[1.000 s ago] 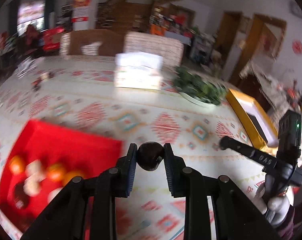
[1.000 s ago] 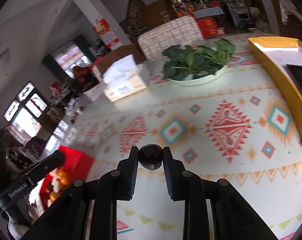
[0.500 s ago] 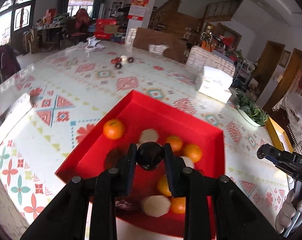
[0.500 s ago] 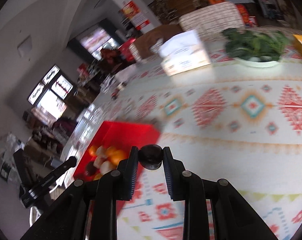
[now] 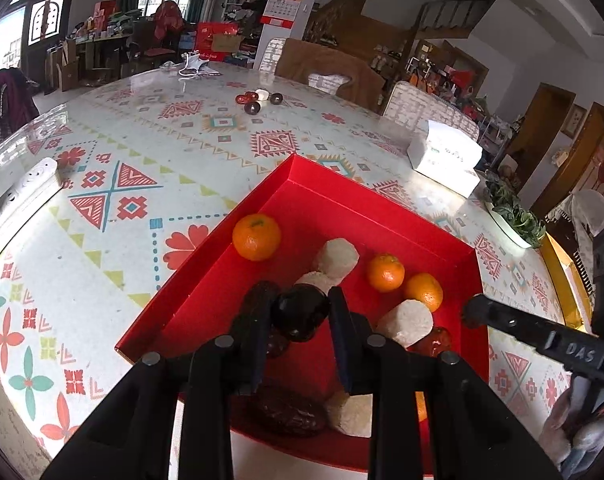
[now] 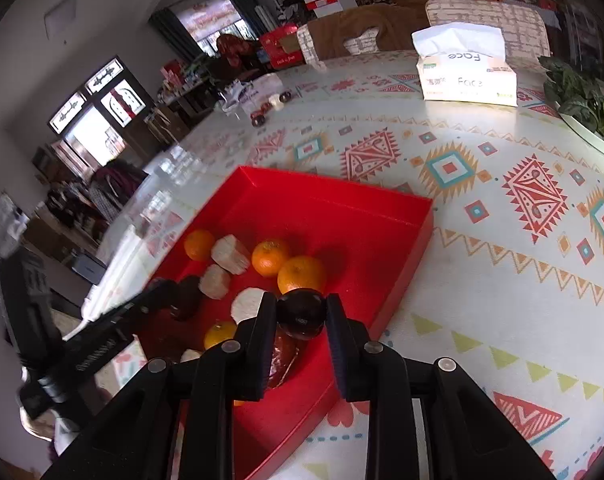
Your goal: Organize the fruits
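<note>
A red tray (image 5: pixel 373 216) (image 6: pixel 381 208) on the patterned table holds several oranges (image 5: pixel 256 237) (image 6: pixel 302 274), white peeled chunks (image 5: pixel 337 257) (image 6: pixel 230 254) and dark red fruits (image 5: pixel 290 410). My left gripper (image 5: pixel 300 312) is shut on a dark round fruit (image 5: pixel 300 312) and holds it above the tray's middle. My right gripper (image 6: pixel 302 314) is shut on another dark round fruit (image 6: pixel 302 314) above the tray's near right side. Each gripper shows in the other's view, the right one (image 5: pixel 477 312) and the left one (image 6: pixel 162 288).
Several small fruits (image 5: pixel 258 100) (image 6: pixel 268 108) lie on the far part of the table. A tissue box (image 5: pixel 445 156) (image 6: pixel 465 76), a plate of greens (image 5: pixel 509 216) (image 6: pixel 581 100) and a yellow box (image 5: pixel 561 276) stand to the right. A white object (image 5: pixel 26 192) sits at the left edge.
Both grippers have swung left from the open table to above the red tray, each still holding its dark fruit. The tray now fills the middle of both views.
</note>
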Motion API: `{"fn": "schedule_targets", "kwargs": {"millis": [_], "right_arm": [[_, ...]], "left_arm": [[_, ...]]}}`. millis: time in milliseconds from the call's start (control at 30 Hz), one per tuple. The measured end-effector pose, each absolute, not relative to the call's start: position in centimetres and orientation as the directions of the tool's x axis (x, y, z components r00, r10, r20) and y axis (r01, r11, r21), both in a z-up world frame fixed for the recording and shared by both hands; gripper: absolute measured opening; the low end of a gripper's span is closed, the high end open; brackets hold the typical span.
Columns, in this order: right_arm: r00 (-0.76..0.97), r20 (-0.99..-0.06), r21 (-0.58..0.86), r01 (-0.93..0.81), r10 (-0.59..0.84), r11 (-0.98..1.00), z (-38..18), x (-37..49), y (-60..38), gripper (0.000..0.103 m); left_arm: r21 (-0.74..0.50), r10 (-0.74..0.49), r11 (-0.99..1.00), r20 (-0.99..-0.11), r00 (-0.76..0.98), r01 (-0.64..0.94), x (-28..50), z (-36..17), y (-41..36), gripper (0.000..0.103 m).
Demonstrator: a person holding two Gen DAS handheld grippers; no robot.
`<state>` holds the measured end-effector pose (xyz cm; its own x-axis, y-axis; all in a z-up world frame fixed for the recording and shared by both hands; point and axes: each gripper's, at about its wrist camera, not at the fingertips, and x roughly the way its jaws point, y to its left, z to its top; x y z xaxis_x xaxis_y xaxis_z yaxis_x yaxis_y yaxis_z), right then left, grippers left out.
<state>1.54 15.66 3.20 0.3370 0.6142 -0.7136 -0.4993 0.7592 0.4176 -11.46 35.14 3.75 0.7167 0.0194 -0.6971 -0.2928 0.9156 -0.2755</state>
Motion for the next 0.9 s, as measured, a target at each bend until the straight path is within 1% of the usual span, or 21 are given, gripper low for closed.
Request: {"fn": "schedule_targets", "kwargs": {"millis": [133, 200, 300, 400, 467, 500, 700, 733, 800, 900], "right_arm": [[0.334, -0.722, 0.408, -0.501, 0.606, 0.763, 2.7, 1.6, 16.5, 0.027], [0.347, -0.727, 0.387, -0.505, 0.592, 0.772, 2.8, 1.6, 16.9, 0.028], [0.393, -0.729, 0.343, -0.499, 0.56, 0.796, 2.9, 1.5, 17.0, 0.028], [0.415, -0.726, 0.328, -0.491, 0.548, 0.807, 3.2, 1.5, 16.5, 0.029], [0.428, -0.72, 0.331, -0.48, 0.546, 0.812, 3.5, 1.4, 15.9, 0.036], [0.435, -0.713, 0.338, -0.473, 0.549, 0.814, 3.6, 1.4, 15.4, 0.037], [0.463, -0.682, 0.36, -0.461, 0.566, 0.811, 4.7, 0.5, 13.2, 0.037], [0.467, -0.677, 0.363, -0.461, 0.569, 0.81, 4.9, 0.2, 12.9, 0.037], [0.475, -0.67, 0.364, -0.459, 0.57, 0.81, 5.1, -0.3, 12.4, 0.038], [0.485, -0.665, 0.359, -0.459, 0.568, 0.813, 5.2, -1.3, 11.8, 0.04]], "left_arm": [[-0.286, 0.023, 0.911, -0.684, 0.729, -0.297, -11.7, 4.0, 35.5, 0.041], [-0.284, 0.029, 0.911, -0.679, 0.734, -0.299, -11.8, 4.3, 35.5, 0.051], [-0.277, 0.044, 0.912, -0.667, 0.744, -0.302, -12.2, 4.9, 35.4, 0.06], [-0.276, 0.048, 0.912, -0.661, 0.749, -0.302, -12.3, 5.4, 35.3, 0.063], [-0.275, 0.053, 0.912, -0.656, 0.753, -0.305, -12.4, 5.7, 35.3, 0.063], [-0.275, 0.056, 0.911, -0.654, 0.754, -0.306, -12.5, 5.8, 35.2, 0.064], [-0.281, 0.085, 0.901, -0.634, 0.769, -0.331, -13.5, 7.0, 35.3, 0.066], [-0.279, 0.095, 0.899, -0.628, 0.772, -0.338, -13.7, 7.3, 35.3, 0.067], [-0.269, 0.127, 0.895, -0.613, 0.78, -0.357, -14.2, 8.1, 35.2, 0.072], [-0.225, 0.218, 0.885, -0.573, 0.79, -0.408, -15.5, 9.6, 34.9, 0.078]]}}
